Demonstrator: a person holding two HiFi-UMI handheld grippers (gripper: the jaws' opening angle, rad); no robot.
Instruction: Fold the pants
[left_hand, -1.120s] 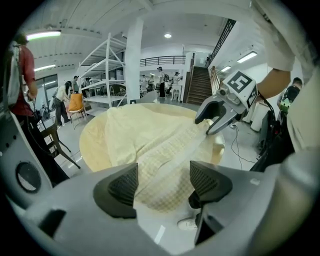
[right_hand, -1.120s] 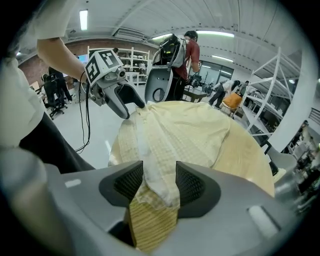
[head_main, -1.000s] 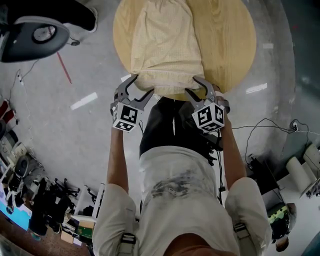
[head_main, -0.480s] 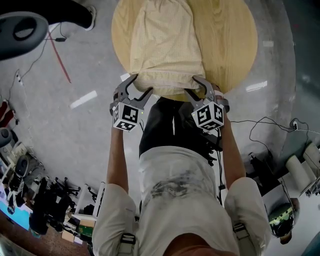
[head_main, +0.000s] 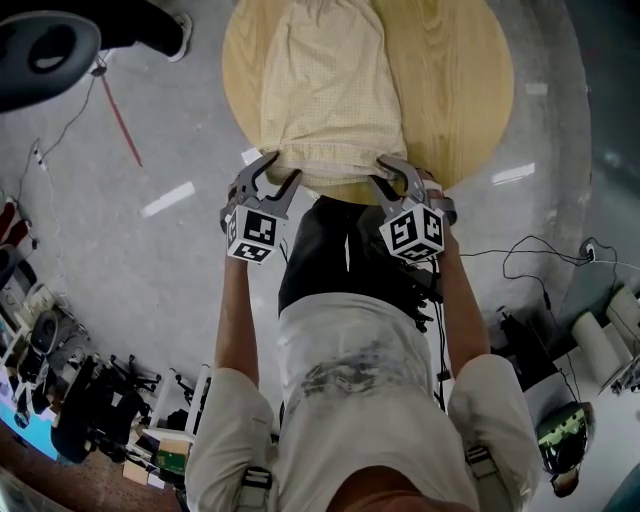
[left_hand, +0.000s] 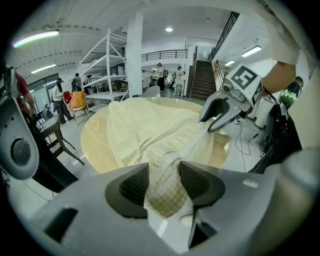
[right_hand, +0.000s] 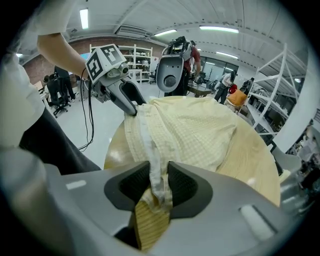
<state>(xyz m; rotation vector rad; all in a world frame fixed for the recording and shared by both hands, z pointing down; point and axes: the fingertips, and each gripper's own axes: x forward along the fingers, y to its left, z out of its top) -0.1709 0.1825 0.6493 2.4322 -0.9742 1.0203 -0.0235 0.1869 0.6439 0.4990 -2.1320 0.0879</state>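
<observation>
The round wooden table (head_main: 460, 80) fills the top of the head view, and the pale yellow pants (head_main: 325, 90) lie spread flat on it. Their legs run toward the top edge of the frame, and the waist hangs just over the near rim at the centre. Table and pants lie as they did a second ago; only the jaws have changed. The left gripper (head_main: 272, 180) sits at the waist's left corner and the right gripper (head_main: 392, 178) at its right corner. Both have just been closing on the cloth. In the right gripper view the pads stand close together with the waistband pinched between them. In the left gripper view the jaws stand wider, but a thicker bunch of checked fabric fills the gap and touches both pads. We judge that both corners are now caught and that the fold itself has not yet begun. The next move would be to lift the waist and carry it over the legs.
</observation>
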